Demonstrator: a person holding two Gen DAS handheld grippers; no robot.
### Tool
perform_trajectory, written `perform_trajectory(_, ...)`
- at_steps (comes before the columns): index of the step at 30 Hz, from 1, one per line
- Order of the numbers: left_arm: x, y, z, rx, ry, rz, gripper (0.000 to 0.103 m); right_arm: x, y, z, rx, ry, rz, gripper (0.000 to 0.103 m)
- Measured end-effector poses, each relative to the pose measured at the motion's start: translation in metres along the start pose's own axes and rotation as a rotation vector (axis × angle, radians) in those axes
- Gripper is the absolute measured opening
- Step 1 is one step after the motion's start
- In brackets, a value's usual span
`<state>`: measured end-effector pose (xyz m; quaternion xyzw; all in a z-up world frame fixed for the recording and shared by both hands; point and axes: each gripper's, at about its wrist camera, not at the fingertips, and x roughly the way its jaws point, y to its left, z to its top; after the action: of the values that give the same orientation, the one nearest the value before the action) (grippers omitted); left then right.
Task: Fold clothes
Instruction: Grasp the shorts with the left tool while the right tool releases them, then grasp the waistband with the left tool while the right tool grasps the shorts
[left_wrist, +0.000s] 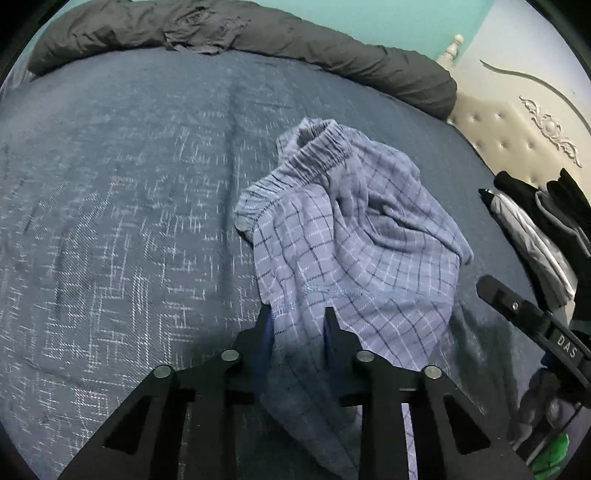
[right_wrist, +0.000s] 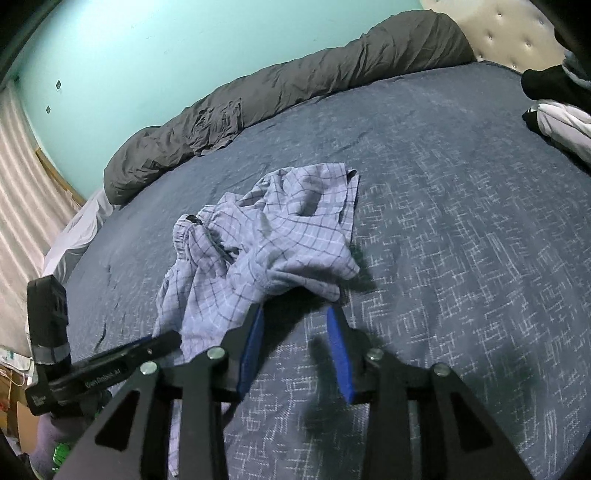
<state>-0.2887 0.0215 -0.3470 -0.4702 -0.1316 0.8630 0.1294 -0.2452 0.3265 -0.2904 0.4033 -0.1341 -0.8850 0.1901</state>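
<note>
Light blue plaid shorts (left_wrist: 351, 236) with an elastic waistband lie crumpled on the dark blue bedspread (left_wrist: 129, 184). My left gripper (left_wrist: 297, 314) has its fingers spread apart, and the near edge of the shorts drapes between them and down over the gripper. In the right wrist view the shorts (right_wrist: 273, 236) lie just ahead and left. My right gripper (right_wrist: 295, 308) is open and empty, its blue-padded fingertips just short of the cloth's near fold. The left gripper's body (right_wrist: 110, 365) shows at the lower left, and the right gripper's body (left_wrist: 535, 325) shows at the right.
A rolled dark grey duvet (left_wrist: 258, 33) lies along the far side of the bed, below a turquoise wall. Black and grey-white garments (left_wrist: 535, 229) are piled at the right by the tufted headboard (left_wrist: 517, 136). The bed's edge and a striped curtain (right_wrist: 22, 177) are at the left.
</note>
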Motion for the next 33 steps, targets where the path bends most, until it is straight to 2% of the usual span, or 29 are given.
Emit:
perform_trajectory(3, -0.005, 0.003, -0.001, -0.011, 0.007, -0.018, 0.006, 0.001, 0.003, 0.000, -0.005, -0.005, -0.003, 0.035)
perform_trajectory(6, -0.018, 0.006, -0.001, -0.006, -0.014, -0.022, 0.005, 0.002, 0.003, 0.002, -0.004, -0.009, -0.004, 0.035)
perform_trajectory(10, -0.056, 0.015, 0.004, -0.002, -0.097, -0.001, 0.005, -0.001, 0.002, 0.009, -0.001, -0.028, -0.006, 0.035)
perform_trajectory(13, -0.087, 0.037, 0.010, -0.031, -0.165, 0.056, 0.005, -0.004, 0.002, 0.013, 0.001, -0.043, -0.005, 0.035)
perform_trajectory(17, -0.115, 0.079, 0.014, -0.128, -0.242, 0.175, 0.005, -0.004, 0.007, 0.016, 0.003, -0.051, -0.001, 0.035)
perform_trajectory(21, -0.099, 0.103, 0.013, -0.229, -0.180, 0.187, 0.007, 0.004, 0.019, 0.015, -0.021, -0.035, 0.006, 0.036)
perform_trajectory(23, -0.094, 0.103, 0.011, -0.212, -0.164, 0.182, 0.008, 0.008, 0.025, 0.019, -0.033, -0.031, 0.015, 0.036)
perform_trajectory(24, -0.092, 0.101, 0.012, -0.196, -0.164, 0.183, 0.012, 0.011, 0.028, 0.021, -0.041, -0.030, 0.019, 0.036)
perform_trajectory(25, -0.092, 0.100, 0.011, -0.189, -0.168, 0.186, 0.027, 0.014, 0.031, 0.024, -0.053, -0.030, 0.020, 0.038)
perform_trajectory(26, -0.094, 0.099, 0.009, -0.186, -0.174, 0.189, 0.037, 0.017, 0.035, 0.027, -0.064, -0.030, 0.020, 0.043)
perform_trajectory(27, -0.096, 0.099, 0.008, -0.182, -0.180, 0.193, 0.054, 0.020, 0.037, 0.030, -0.074, -0.030, 0.020, 0.049)
perform_trajectory(28, -0.095, 0.099, 0.006, -0.188, -0.185, 0.192, 0.059, 0.024, 0.039, 0.033, -0.077, -0.028, 0.018, 0.052)
perform_trajectory(33, -0.089, 0.108, 0.003, -0.176, -0.159, 0.202, 0.059, 0.049, 0.047, 0.041, -0.118, 0.015, 0.011, 0.057)
